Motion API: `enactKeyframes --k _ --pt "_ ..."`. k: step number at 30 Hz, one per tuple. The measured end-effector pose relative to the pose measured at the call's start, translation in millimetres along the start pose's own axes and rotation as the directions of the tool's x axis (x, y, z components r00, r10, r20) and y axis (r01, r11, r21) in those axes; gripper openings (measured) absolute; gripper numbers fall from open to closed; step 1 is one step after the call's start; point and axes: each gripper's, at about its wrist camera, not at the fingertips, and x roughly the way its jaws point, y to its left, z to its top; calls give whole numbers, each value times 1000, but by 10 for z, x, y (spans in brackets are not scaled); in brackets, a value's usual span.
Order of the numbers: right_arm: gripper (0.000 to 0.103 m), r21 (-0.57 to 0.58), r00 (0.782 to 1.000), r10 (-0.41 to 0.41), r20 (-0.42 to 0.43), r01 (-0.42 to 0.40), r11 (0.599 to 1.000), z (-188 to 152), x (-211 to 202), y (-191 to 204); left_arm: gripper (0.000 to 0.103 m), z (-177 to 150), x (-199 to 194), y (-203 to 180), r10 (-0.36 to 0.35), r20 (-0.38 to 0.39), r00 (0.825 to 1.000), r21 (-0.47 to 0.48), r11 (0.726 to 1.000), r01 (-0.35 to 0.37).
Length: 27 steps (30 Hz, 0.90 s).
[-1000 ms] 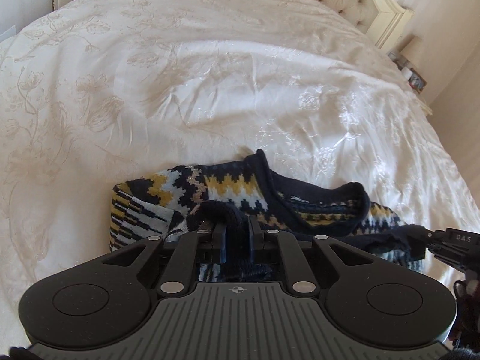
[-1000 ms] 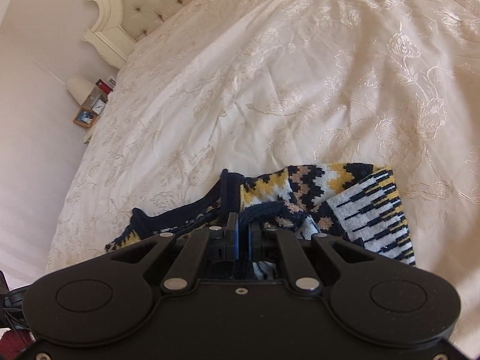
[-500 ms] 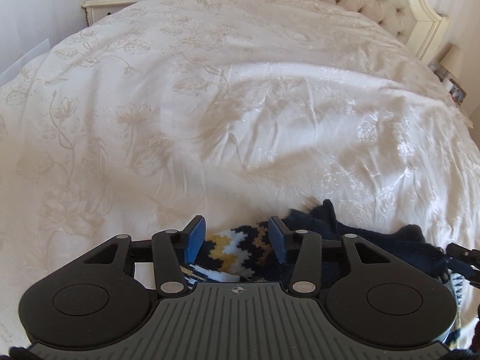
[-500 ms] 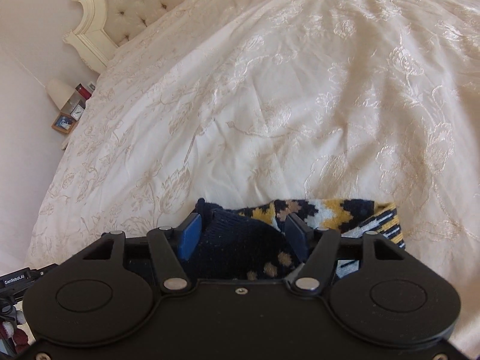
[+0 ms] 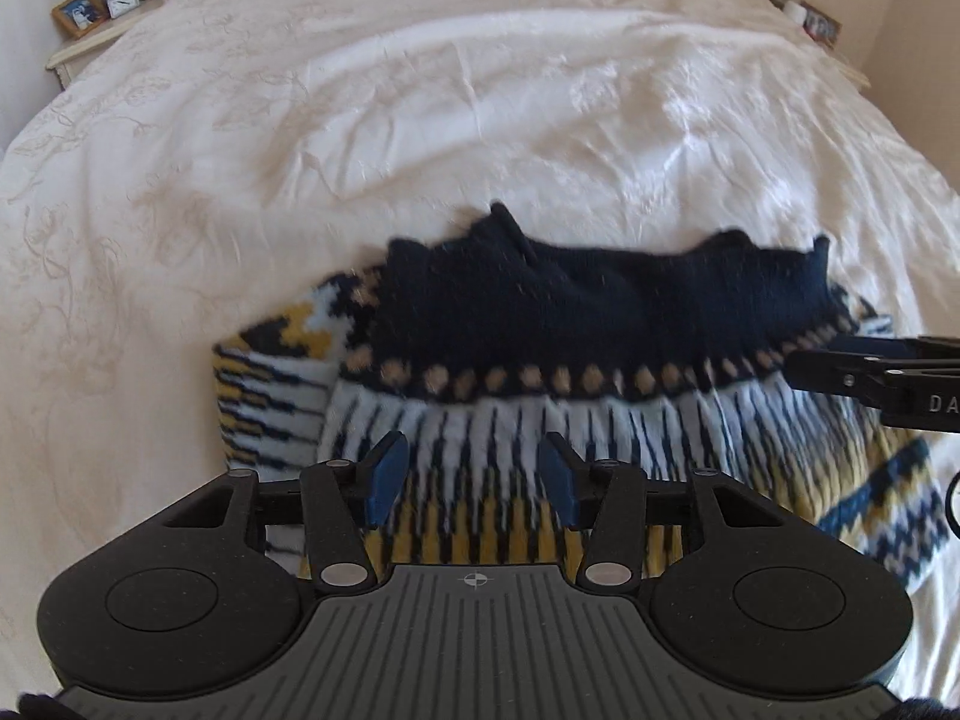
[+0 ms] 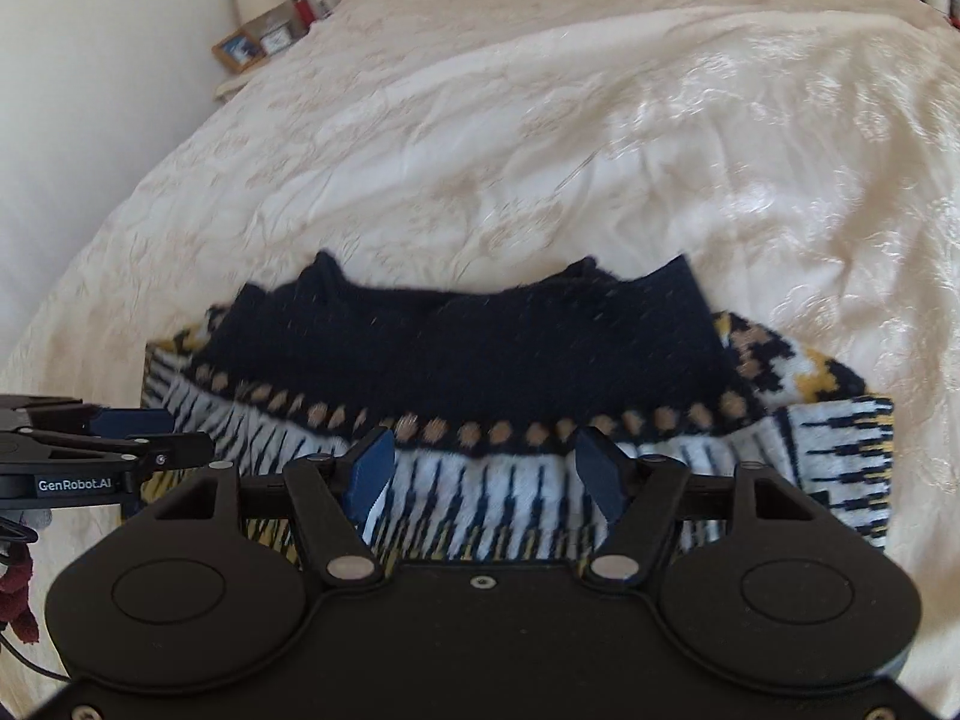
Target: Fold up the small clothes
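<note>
Nearest in the left wrist view, the left gripper [image 5: 472, 477] is seen with its blue-padded fingers [image 5: 384, 474] spread wide apart; nothing is held between them, and they hang over the near striped band of the garment. In the right wrist view the right gripper [image 6: 485, 468] is likewise spread wide and empty, its blue pads [image 6: 369, 471] poised over the same band. Whether either set of tips is touching the knit cannot be told from these angles.

Just beyond the fingers, a small knitted jumper in navy, white and mustard-yellow zigzag pattern [image 5: 540, 372] is laid on the bed, folded so that a plain navy panel lies across its far half, edged by a row of tan diamonds. A patterned part is seen projecting at the left of the left view and at the right of the right view. The picture is somewhat blurred, so the finer folds are not made out.

The jumper is borne by a cream satin bedspread with a faint embroidered floral design [image 5: 420, 90], which fills the middle ground.

Farthest off, a pale bedside table [image 5: 84, 48] is seen at the upper left, carrying a wooden-framed photograph [image 5: 78, 13] and a small clock [image 5: 123, 0].
</note>
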Motion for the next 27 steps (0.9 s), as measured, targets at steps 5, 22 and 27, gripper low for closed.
enactKeyframes --k 5,22,27 --pt "70 -130 986 -141 -87 129 983 -134 249 -12 48 -217 182 112 47 -63 997 35 998 -45" --pt "78 -111 985 -168 -42 162 981 -111 26 15 53 -77 329 96 69 -133 989 63 996 -61" --pt "84 -153 989 -144 -44 136 979 -288 -100 245 53 -120 307 60 93 -130 987 73 994 -84"
